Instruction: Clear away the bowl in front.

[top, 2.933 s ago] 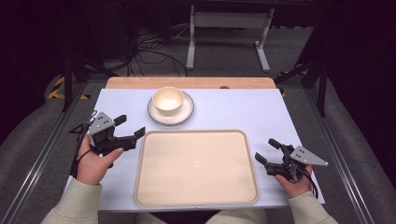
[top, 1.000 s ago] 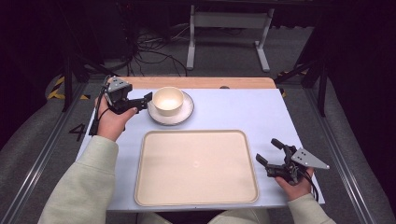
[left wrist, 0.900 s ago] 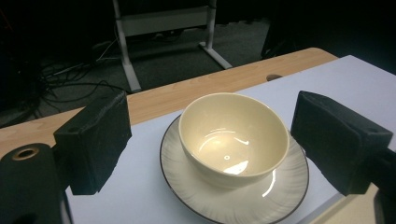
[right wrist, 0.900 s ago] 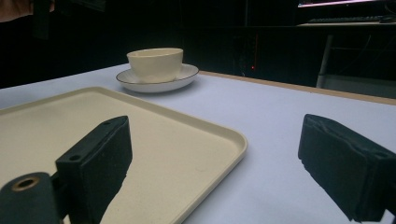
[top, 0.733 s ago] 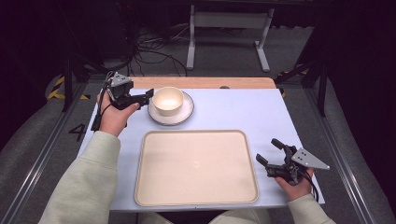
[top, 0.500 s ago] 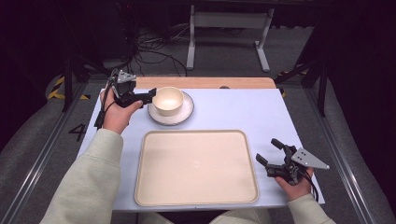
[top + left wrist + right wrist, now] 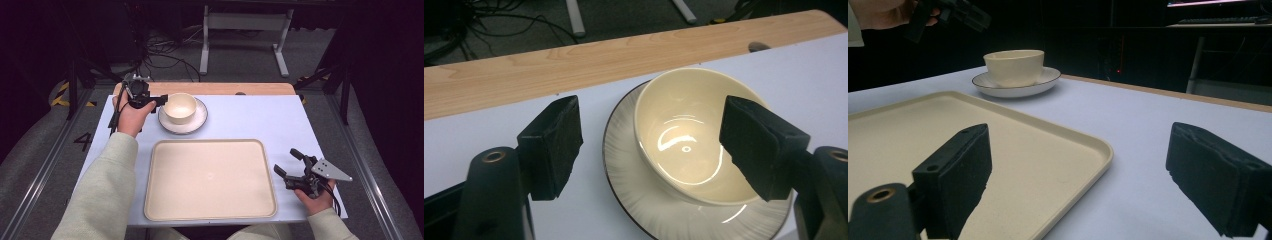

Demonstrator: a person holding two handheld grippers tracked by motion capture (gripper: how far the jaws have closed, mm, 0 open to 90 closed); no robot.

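A cream bowl (image 7: 180,106) stands on a white saucer (image 7: 198,121) at the back left of the table. My left gripper (image 7: 161,99) sits just left of the bowl, its tips at the rim. In the left gripper view the bowl (image 7: 689,140) lies beyond and between the two black pads (image 7: 551,145). The jaws have just been closing, but neither pad presses on the bowl. My right gripper (image 7: 286,161) rests open at the front right, beside the cream tray (image 7: 165,200), with nothing between its fingers (image 7: 955,170). The right gripper view also has the bowl (image 7: 1014,65) far off.
The large cream tray (image 7: 1068,135) lies bare across the front middle of the white table top. A wooden strip (image 7: 574,60) runs along the table's back edge. Stand legs and cables sit on the floor behind the table.
My left hand has moved from the front left up to the back left and edged right toward the bowl, and its jaws have narrowed a little. The right gripper has stayed still.
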